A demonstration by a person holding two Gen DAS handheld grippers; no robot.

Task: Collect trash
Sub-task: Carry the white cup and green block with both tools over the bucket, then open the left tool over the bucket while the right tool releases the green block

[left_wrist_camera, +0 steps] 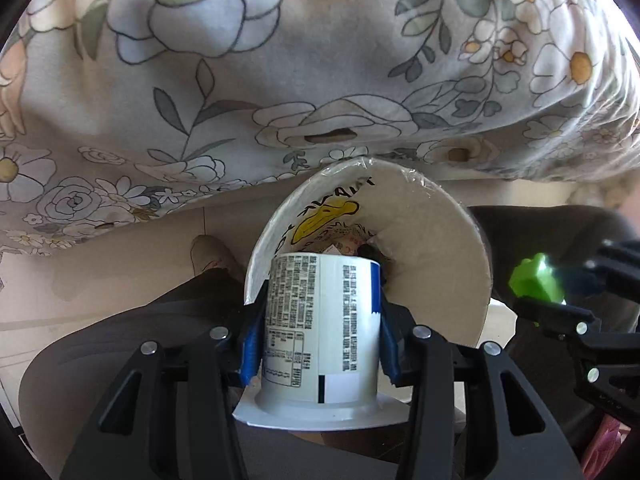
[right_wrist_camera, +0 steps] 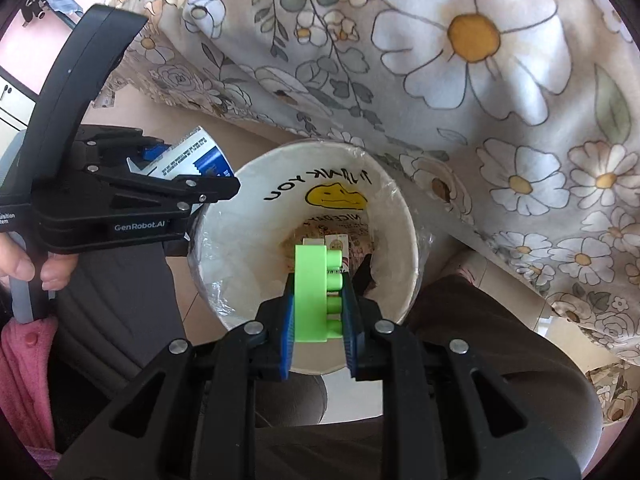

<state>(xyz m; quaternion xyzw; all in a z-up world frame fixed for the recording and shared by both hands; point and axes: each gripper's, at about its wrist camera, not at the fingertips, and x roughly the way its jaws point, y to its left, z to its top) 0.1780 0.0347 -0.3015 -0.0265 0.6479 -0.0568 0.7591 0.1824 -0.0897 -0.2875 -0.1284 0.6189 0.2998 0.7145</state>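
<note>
1. While the left gripper [left_wrist_camera: 320,320] points steeply down in its own wrist view, its jaws are clamped on a white yogurt cup [left_wrist_camera: 320,328], blue pads pressing both side walls. The cup's long axis runs along the fingers, base forward and rim flange toward the camera. Just past the fingertips gapes the paper bucket [left_wrist_camera: 432,240], lined with clear film, its mouth facing the jaws. The right gripper [left_wrist_camera: 560,300] stands off to the right, at the bucket's far edge.

2. In the right wrist view, the right gripper's [right_wrist_camera: 320,316] jaws are clamped on a green toy brick [right_wrist_camera: 314,296], studs turned right, long axis along the fingers. The bucket's [right_wrist_camera: 248,184] opening lies straight ahead beyond the brick, with scraps at the bottom. The left gripper [right_wrist_camera: 208,184] hangs at the bucket's left rim with the cup [right_wrist_camera: 192,152]. By my reading, the brick sits more squarely over the mouth.
</note>
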